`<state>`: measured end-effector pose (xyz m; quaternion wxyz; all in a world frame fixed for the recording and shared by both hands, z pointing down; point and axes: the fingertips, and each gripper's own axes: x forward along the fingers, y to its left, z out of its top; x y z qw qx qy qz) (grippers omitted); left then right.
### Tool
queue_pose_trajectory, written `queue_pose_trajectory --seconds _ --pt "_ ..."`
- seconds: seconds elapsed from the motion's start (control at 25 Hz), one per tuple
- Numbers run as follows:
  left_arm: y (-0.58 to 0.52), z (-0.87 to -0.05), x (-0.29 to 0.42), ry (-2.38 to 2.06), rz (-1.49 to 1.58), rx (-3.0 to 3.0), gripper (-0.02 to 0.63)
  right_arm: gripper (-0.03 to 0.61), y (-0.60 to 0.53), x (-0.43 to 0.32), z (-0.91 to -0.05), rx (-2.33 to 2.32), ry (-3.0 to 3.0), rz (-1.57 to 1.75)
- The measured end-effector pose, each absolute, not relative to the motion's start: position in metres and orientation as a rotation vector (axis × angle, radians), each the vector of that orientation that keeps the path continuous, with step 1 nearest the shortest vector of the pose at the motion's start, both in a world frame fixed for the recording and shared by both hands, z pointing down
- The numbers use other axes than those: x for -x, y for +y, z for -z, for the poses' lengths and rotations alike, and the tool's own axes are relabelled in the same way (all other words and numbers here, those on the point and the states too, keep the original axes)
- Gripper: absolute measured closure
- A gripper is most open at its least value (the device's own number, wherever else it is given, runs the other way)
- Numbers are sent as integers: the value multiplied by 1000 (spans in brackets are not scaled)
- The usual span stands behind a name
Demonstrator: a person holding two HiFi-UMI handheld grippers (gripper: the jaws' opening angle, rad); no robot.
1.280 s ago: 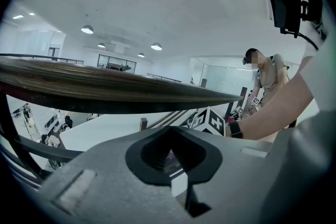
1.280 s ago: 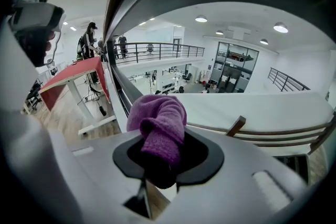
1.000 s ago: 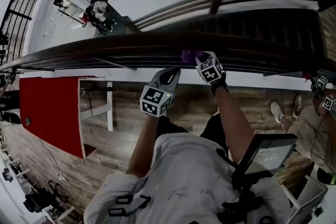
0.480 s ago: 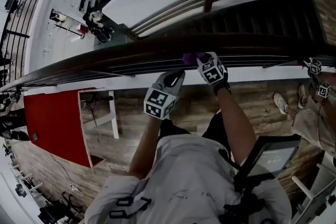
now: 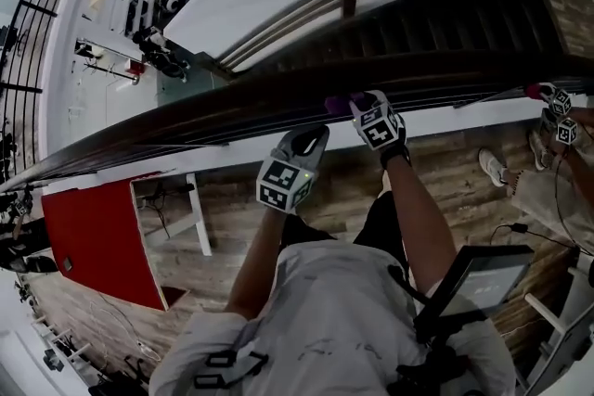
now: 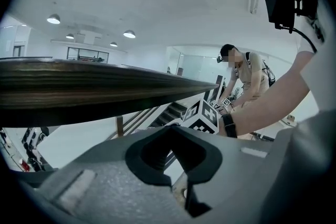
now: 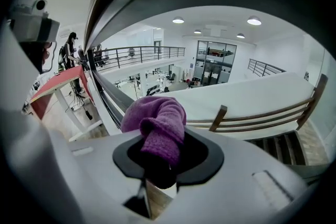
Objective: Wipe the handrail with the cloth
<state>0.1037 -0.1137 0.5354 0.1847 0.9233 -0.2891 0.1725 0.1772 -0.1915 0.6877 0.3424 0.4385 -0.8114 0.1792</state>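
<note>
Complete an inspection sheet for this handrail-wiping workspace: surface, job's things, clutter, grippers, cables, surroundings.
Surface: a dark wooden handrail slants across the head view, with a wood-plank floor on the person's side.
Job's things: a purple cloth, bunched up, against the handrail.
Clutter: nothing seen on the rail; gear on the level below is too small to tell.
Grippers: the right gripper is shut on the cloth; the left gripper is shut on nothing, just under the rail.
Cables: a thin cable lies on the floor at right.
Surroundings: a red table at left, a staircase beyond the rail, another person at right.
</note>
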Motion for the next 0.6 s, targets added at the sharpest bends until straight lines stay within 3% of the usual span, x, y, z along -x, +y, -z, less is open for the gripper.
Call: queue_pose_trajectory --seconds 0.6 --pt "-114 -542 -159 -668 -541 -2639 614 485 -190 -238 -683 -1239 -2087 -488"
